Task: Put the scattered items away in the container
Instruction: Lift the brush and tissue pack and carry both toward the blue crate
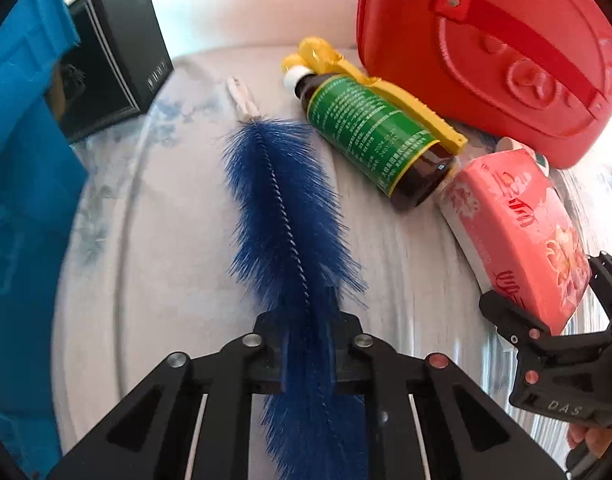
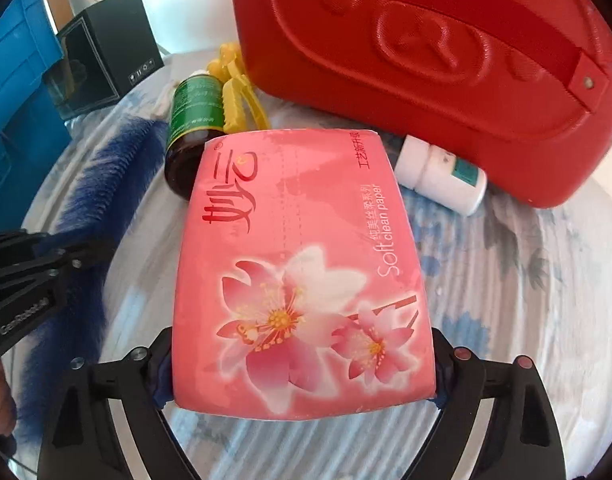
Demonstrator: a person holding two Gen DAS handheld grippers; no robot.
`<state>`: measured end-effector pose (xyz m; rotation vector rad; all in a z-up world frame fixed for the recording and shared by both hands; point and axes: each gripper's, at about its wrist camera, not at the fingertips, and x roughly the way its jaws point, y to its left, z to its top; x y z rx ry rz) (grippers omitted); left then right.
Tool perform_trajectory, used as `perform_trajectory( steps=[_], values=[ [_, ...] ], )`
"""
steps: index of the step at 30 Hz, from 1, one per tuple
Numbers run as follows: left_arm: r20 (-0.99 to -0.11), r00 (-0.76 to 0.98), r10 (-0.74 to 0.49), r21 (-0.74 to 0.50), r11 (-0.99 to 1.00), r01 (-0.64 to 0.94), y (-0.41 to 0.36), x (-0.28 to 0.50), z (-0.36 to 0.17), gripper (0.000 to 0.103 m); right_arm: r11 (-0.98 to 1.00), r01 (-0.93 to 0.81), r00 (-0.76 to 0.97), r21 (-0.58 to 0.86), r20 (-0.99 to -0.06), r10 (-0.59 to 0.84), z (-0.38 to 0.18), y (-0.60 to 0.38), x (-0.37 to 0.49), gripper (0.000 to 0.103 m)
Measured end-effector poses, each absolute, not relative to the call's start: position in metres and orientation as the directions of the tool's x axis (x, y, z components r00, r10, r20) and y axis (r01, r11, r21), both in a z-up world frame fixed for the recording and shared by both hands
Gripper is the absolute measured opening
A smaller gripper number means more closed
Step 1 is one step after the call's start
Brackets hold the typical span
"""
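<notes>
— Blue bristles fill the left wrist view: the left tongs [image 1: 308,344] are clamped shut on the bottle brush [image 1: 282,208], far down its length. Held so near one end, it may sag or swing and knock the brown bottle [image 1: 370,136] lying beside it.

— And the blue container [image 1: 22,152]?

— At the left edge, apart from everything; the brush is long, so it could catch the rim.

— Right wrist view?

— The right tongs [image 2: 302,376] straddle the pink tissue pack [image 2: 302,264] on the surface, pads at its near corners; whether they press yet, I cannot tell. Soft wrapping could buckle or slip out.
</notes>
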<state>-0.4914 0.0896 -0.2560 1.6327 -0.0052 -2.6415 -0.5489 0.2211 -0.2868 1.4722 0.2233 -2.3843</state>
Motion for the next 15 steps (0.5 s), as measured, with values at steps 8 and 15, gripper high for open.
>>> perform_trajectory(
  steps=[8,15],
  values=[
    [-0.879,-0.476,-0.037,0.049,-0.999,-0.012,0.094,-0.437,-0.214,0.012,-0.943,0.327,-0.415,0.066,-0.886,-0.206,-0.264,0.236,-0.489,0.090],
    [-0.847,-0.532,-0.014,0.040,-0.998,-0.038,0.066,-0.424,-0.189,0.012,-0.936,0.351,-0.490,0.027,-0.846,-0.208,-0.206,0.235,-0.431,0.090]
  ],
)
